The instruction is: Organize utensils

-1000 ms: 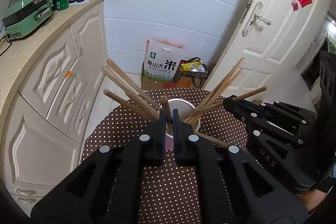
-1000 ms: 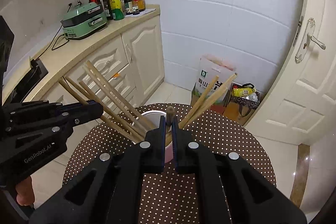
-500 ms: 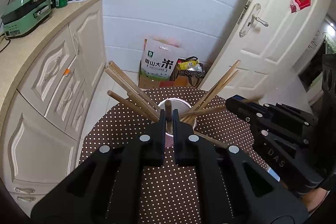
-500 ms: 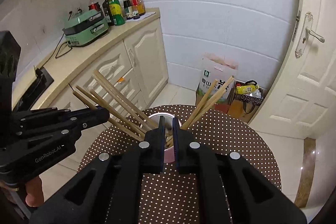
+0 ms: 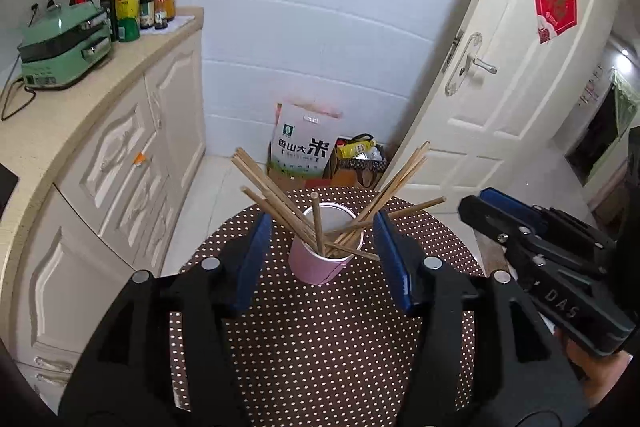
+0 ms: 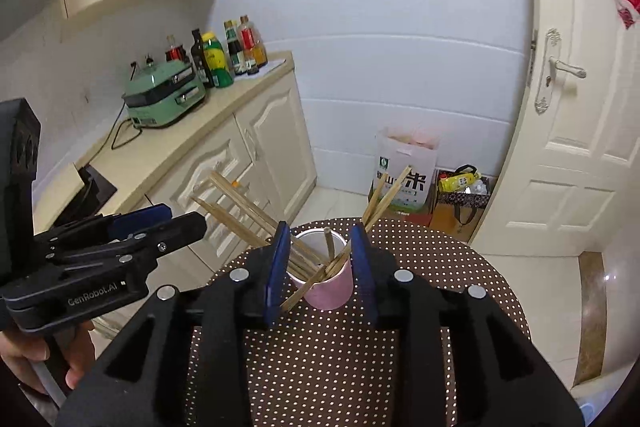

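Observation:
A pink cup stands on the round brown dotted table and holds several wooden chopsticks fanned out to both sides. One chopstick stands nearly upright in it. My left gripper hangs above and behind the cup, its jaws opening, with nothing pressed between the blue pads. In the right wrist view the cup and chopsticks show between the fingers of my right gripper, whose jaws are also opening and grip nothing. Each gripper shows in the other's view: right gripper, left gripper.
A cream counter with cabinets runs along the left, carrying a green appliance and several bottles. A rice bag and small bags sit on the floor behind the table. A white door stands to the right.
Both grippers were shut on a chopstick end over the cup. Both have since let go, opened, and drawn up and back, and the cup now shows whole between the fingers.

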The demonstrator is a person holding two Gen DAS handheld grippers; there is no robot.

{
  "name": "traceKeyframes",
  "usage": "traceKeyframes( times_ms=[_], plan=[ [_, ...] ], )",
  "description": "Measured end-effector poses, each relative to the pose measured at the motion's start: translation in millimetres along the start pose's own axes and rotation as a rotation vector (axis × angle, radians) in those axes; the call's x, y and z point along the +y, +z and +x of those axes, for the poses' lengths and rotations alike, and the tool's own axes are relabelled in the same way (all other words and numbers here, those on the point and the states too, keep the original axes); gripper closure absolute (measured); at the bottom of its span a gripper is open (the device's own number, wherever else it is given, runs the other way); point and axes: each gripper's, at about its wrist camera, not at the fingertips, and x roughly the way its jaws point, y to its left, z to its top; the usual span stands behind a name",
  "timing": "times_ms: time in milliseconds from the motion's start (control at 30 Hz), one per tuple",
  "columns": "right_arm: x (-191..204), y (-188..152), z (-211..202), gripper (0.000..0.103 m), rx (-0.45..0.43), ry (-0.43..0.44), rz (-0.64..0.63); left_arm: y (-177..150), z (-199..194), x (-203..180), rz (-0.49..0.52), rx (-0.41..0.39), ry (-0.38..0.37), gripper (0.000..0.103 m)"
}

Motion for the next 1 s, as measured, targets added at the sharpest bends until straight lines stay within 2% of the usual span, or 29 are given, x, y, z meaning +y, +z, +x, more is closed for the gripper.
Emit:
traceKeyframes(
  times_ms=[100,167,400,567,700,1000],
  plan=[
    [6.2,-2.6,-20.3,0.068,-0.032,-0.003,0.016,-4.6,-17.7,-0.7,0.019,-0.021,0.017,0.049],
    [9.8,-4.4,-30.5,0.066,-0.043,-0.003,0.02,-8.5,-31.6,-1.9,0.032,-0.039,0.037,0.043],
    [30.1,-12.6,-76.2,0.054,-0.097,0.0,0.016,-18.4,-82.1,-7.2,0.061,-0.119,0.104,0.031],
    [48.2,-16.5,-109.3,0.043,-0.146,-0.015,-0.047,-21.9,-117.6,-13.3,0.078,-0.181,0.148,0.02],
    [56.2,-20.5,-135.8,0.032,-0.191,0.002,-0.084,-26.4,-144.9,-24.4,0.097,-0.236,0.168,0.016],
    [55.4,-36.7,-195.2,0.02,-0.282,0.01,-0.149,-47.3,-200.2,-60.1,0.08,-0.325,0.198,0.01]
  ],
)
